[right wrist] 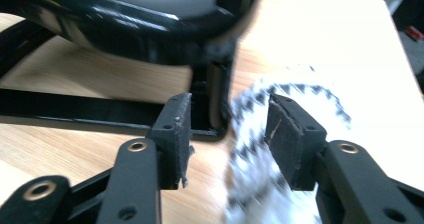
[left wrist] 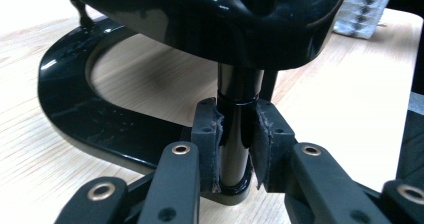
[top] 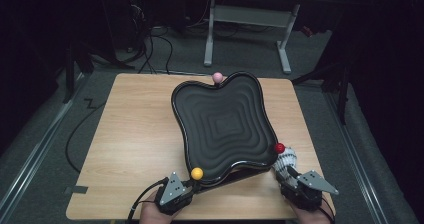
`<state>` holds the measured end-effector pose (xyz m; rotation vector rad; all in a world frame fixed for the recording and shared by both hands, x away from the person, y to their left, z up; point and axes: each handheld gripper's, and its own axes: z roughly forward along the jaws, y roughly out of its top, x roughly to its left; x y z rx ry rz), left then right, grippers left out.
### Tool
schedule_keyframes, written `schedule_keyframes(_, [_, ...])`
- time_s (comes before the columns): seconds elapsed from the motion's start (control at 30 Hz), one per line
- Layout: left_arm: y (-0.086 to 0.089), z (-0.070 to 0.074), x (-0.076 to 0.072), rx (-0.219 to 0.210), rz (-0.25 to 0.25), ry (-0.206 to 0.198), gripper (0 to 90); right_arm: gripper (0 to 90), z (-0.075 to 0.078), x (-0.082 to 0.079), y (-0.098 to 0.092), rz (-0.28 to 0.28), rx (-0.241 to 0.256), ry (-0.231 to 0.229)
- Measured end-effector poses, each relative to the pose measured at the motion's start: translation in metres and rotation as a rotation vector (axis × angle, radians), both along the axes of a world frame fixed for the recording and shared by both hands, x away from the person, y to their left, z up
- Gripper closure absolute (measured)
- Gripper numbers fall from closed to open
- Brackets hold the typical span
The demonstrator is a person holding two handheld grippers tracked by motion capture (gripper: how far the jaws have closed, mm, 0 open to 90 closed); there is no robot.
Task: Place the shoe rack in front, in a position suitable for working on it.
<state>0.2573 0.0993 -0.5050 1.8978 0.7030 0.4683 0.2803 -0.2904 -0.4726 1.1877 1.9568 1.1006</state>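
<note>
Left gripper (left wrist: pixel 235 149) fingers clamped tight; right gripper (right wrist: pixel 230 139) fingers spread apart

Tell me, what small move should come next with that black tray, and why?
Probably ease the right tool forward and close it on the black post at the tray's corner. The left tool already clamps its own post, while the right one stands open with a patterned cloth between its pads.

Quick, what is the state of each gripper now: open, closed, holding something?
Left gripper: closed on the tray's black post.
Right gripper: open, holding nothing; a white patterned cloth lies between its jaws.
</note>
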Motion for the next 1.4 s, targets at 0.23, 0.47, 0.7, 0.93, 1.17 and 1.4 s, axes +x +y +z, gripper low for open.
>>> schedule_keyframes(0.23, [0.002, -0.001, 0.000, 0.018, -0.008, -0.017, 63.8, 44.0, 0.003, -0.001, -0.016, -0.066, 0.037, 0.033])
schedule_keyframes(0.47, [0.011, -0.005, 0.005, 0.039, -0.014, 0.023, 45.8, 26.6, -0.002, 0.002, -0.026, -0.083, 0.030, 0.109])
schedule_keyframes(0.7, [0.014, -0.004, 0.006, 0.019, -0.013, 0.040, 35.8, 17.1, -0.019, 0.003, -0.024, -0.088, -0.002, 0.143])
schedule_keyframes(0.93, [0.017, -0.004, 0.007, 0.005, 0.004, 0.045, 32.1, 23.0, -0.035, 0.010, -0.022, -0.100, -0.002, 0.226])
schedule_keyframes(1.17, [0.021, -0.004, 0.008, -0.009, 0.020, 0.045, 31.4, 44.7, -0.041, 0.010, -0.028, -0.108, -0.017, 0.221])
schedule_keyframes(1.4, [0.018, -0.005, 0.006, -0.014, -0.005, 0.046, 32.6, 61.6, -0.042, 0.009, -0.033, -0.116, -0.021, 0.199])
